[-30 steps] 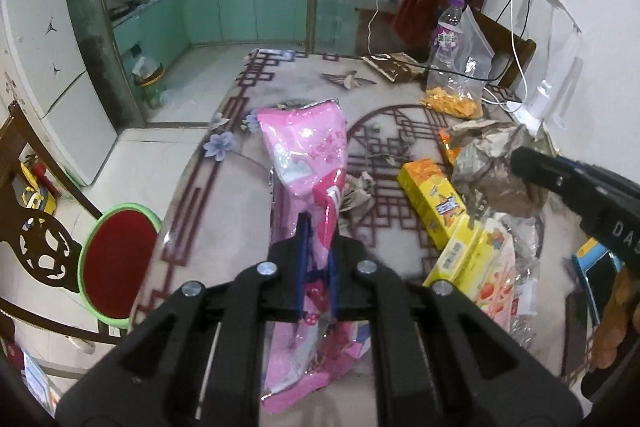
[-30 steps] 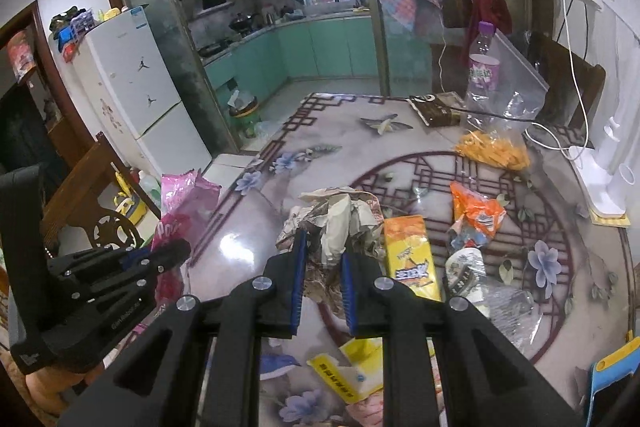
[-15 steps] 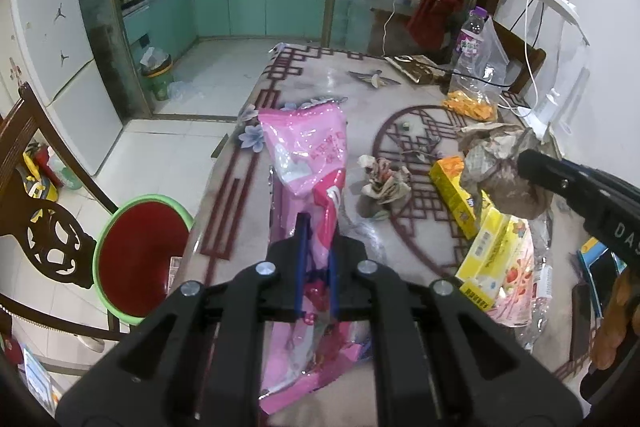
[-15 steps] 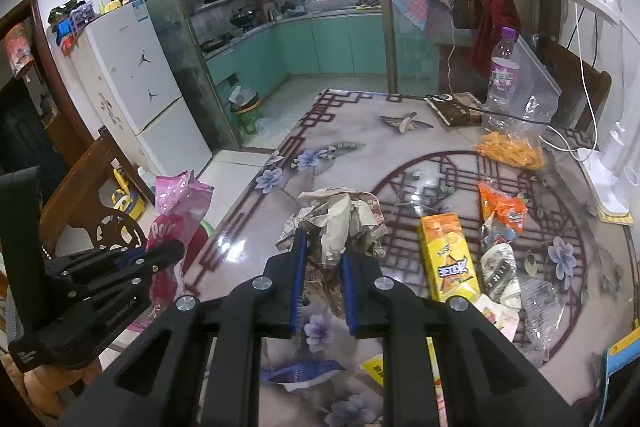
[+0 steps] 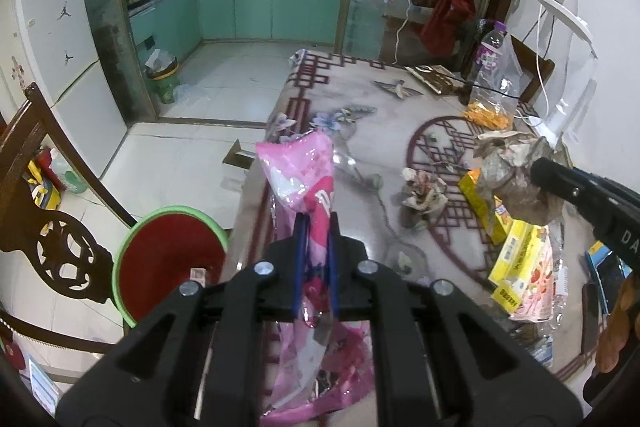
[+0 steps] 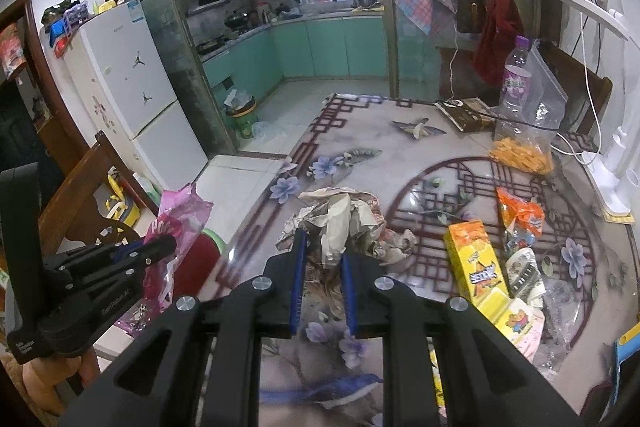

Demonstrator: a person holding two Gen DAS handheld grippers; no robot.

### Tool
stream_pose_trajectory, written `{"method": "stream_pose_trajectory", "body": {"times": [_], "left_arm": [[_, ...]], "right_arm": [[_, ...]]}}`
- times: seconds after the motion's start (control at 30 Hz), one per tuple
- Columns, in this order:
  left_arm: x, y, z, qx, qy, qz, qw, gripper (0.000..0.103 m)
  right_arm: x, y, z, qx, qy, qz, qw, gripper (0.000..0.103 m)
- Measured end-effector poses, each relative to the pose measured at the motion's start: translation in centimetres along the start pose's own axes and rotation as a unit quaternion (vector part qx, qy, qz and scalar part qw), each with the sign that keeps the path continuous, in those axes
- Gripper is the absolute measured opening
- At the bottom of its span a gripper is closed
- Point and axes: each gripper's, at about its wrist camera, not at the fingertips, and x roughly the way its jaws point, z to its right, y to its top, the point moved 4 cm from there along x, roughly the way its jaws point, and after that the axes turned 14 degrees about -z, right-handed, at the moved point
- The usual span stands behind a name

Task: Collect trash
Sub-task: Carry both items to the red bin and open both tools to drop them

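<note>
Left gripper (image 5: pixel 316 227) clamped on pink bag (image 5: pixel 304 179), jaws pressed tight on plastic, bag standing up above fingers and hanging crumpled below. Held over left edge of table (image 5: pixel 360 131), w/ red bin (image 5: pixel 168 263) w/ green rim on floor just beside, lower left. Wooden chair (image 5: pixel 60 247) near bin.

Right gripper (image 6: pixel 323 247) closed on paper wad (image 6: pixel 340 211), blue pads squeezing its lower part, wad lifted off table, above flower pattern. In left view same wad at tip of right gripper, in front of orange box (image 5: pixel 480 203).

Other trash on table, right side: orange box, yellow pack (image 6: pixel 516 315) touching its near end, orange snack bag (image 6: pixel 520 215) just behind, clear wrappers (image 6: pixel 560 303) near. Small crumpled paper (image 5: pixel 424 191) alone near middle of table. Bottle (image 6: pixel 516 75) and clear bag w/ orange snacks (image 6: pixel 524 155) at far side, by white lamp (image 6: pixel 612 179). Fridge (image 6: pixel 136 83) at left; green trash can (image 6: pixel 242 119) in kitchen doorway, well apart from table.
</note>
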Motion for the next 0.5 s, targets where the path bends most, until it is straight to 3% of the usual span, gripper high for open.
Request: {"method": "stream_pose_trajectory", "body": {"times": [0.5], "left_arm": [[-0.9,0.6,-8.3,-0.034,0.026,0.013,0.999,0.009]], "right_arm": [[2.2,1.8,-7.0,-0.024,0.023,0.003,0.999,0.016]]}}
